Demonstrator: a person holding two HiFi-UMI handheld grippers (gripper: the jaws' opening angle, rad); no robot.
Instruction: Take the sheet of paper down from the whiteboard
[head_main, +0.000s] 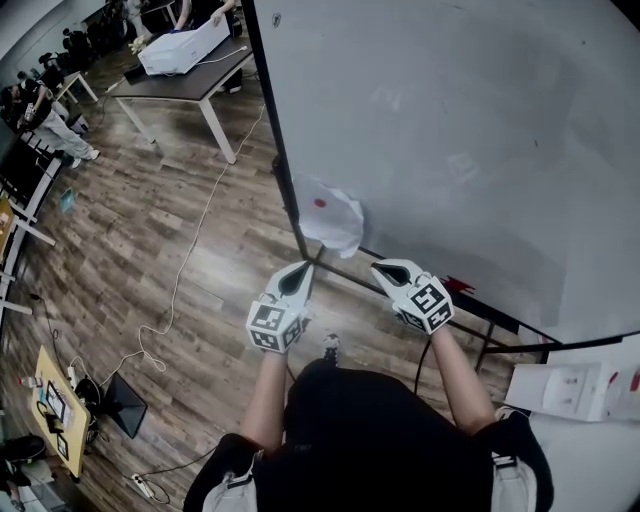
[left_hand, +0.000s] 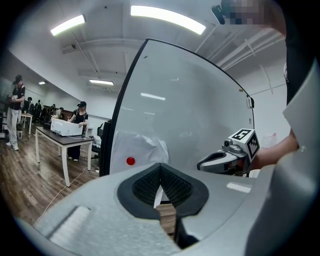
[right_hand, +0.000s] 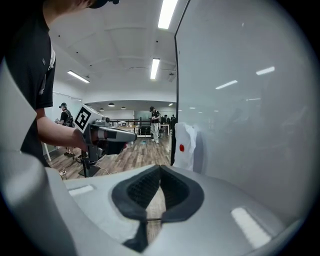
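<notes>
Mid-frame, under the sheet of paper (head_main: 333, 215) pinned at the left edge of the whiteboard (head_main: 480, 130), hovering with left gripper (head_main: 297, 277) and right gripper (head_main: 390, 270), jaws closed and empty; nothing taken down yet.

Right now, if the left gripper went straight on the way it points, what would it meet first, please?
Most likely the sheet of paper on the whiteboard: the shut left gripper aims at its lower part, beside the red magnet. Depth is unclear.

Sheet of paper (head_main: 332, 218) on whiteboard (head_main: 480, 120) (red magnet (head_main: 320, 203)), left tongs (head_main: 299, 274), right tongs (head_main: 386, 268) just below
</notes>
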